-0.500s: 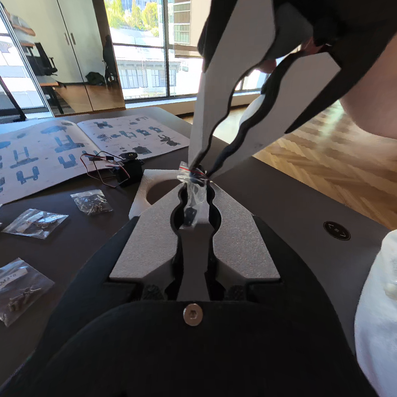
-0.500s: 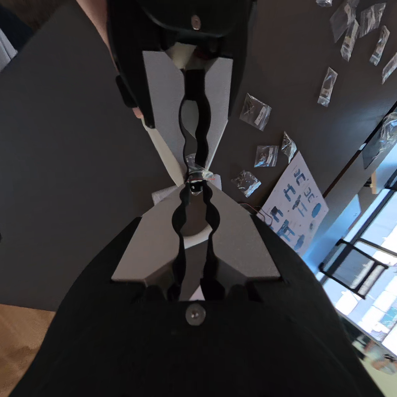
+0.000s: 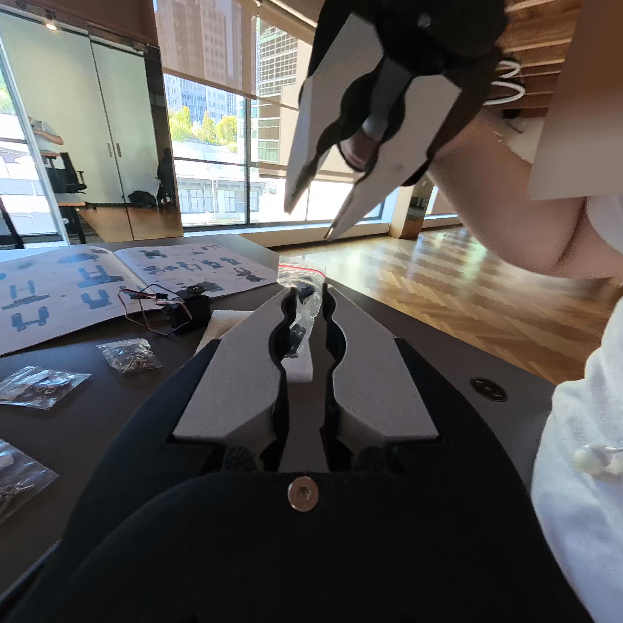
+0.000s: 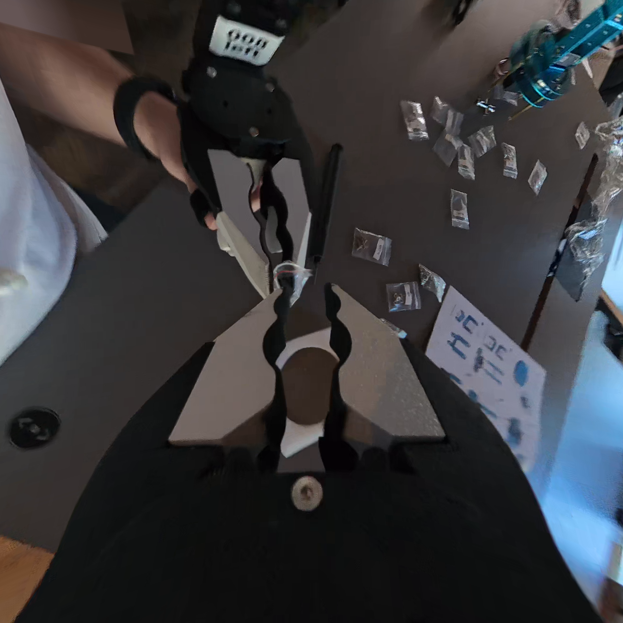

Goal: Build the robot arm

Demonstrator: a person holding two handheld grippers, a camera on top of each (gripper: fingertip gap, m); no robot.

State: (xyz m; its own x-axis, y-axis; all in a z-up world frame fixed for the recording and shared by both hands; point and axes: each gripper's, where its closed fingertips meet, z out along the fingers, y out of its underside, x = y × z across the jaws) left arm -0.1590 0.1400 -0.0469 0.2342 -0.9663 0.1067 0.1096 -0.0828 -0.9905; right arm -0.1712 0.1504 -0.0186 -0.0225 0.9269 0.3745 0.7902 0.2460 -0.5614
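Observation:
A small clear zip bag (image 3: 301,269) with a red strip and black parts inside stands upright between the fingertips of my left gripper (image 3: 307,286). The left gripper is shut on it a little above the dark table (image 3: 387,323). In the right wrist view the bag (image 4: 293,271) sits at the tips of the left gripper (image 4: 286,279). My right gripper (image 4: 305,288) is open and empty. It hangs above the bag, tips pointing down at it, apart from it, as the left wrist view shows (image 3: 310,220).
A white foam piece with a round hole (image 4: 303,340) lies under the grippers. A black servo with wires (image 3: 192,306), an open booklet (image 3: 67,286), several small parts bags (image 4: 371,246), a black rod-shaped tool (image 4: 325,202) and a blue metal assembly (image 4: 553,57) lie around. The table edge and wood floor (image 3: 472,286) are to the right. The grippers are tip to tip, or close to it.
The right gripper has let go of the bag's top, opened and lifted away. The bag stays between the left gripper's fingers.

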